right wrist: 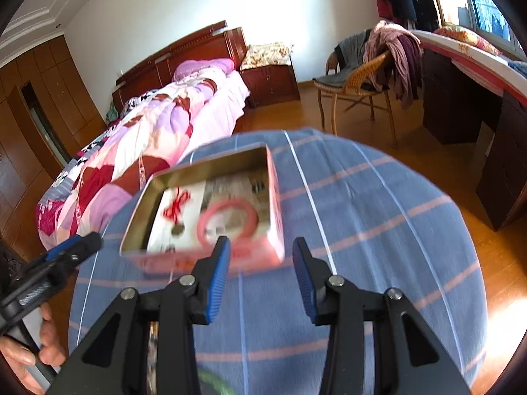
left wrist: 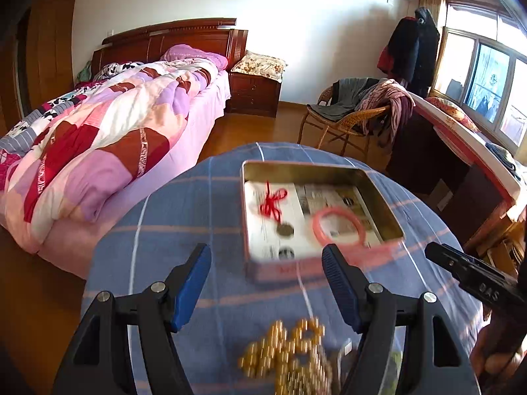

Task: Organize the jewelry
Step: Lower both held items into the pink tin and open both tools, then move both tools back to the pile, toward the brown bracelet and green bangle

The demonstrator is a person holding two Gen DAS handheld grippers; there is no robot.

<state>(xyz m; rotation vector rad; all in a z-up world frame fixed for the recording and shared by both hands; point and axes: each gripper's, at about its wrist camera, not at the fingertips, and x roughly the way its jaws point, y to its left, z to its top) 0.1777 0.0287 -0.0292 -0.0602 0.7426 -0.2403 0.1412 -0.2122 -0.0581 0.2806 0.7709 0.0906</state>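
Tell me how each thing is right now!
Tin: open, no lid on.
Pink bangle: lying inside the tin.
Red string: inside the tin, knotted.
Gold beads: heaped on the tablecloth, outside the tin.
Left tool: open, empty.
Right tool: open, empty.

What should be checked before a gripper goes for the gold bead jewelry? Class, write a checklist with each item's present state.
1. Left gripper open and empty: ok.
2. Right gripper open and empty: ok.
3. Gold bead jewelry lying loose on the tablecloth: ok.
4. Tin open, with free space: ok.
5. Pink bangle already inside tin: ok.
6. Beads untangled: cannot tell, blurred.
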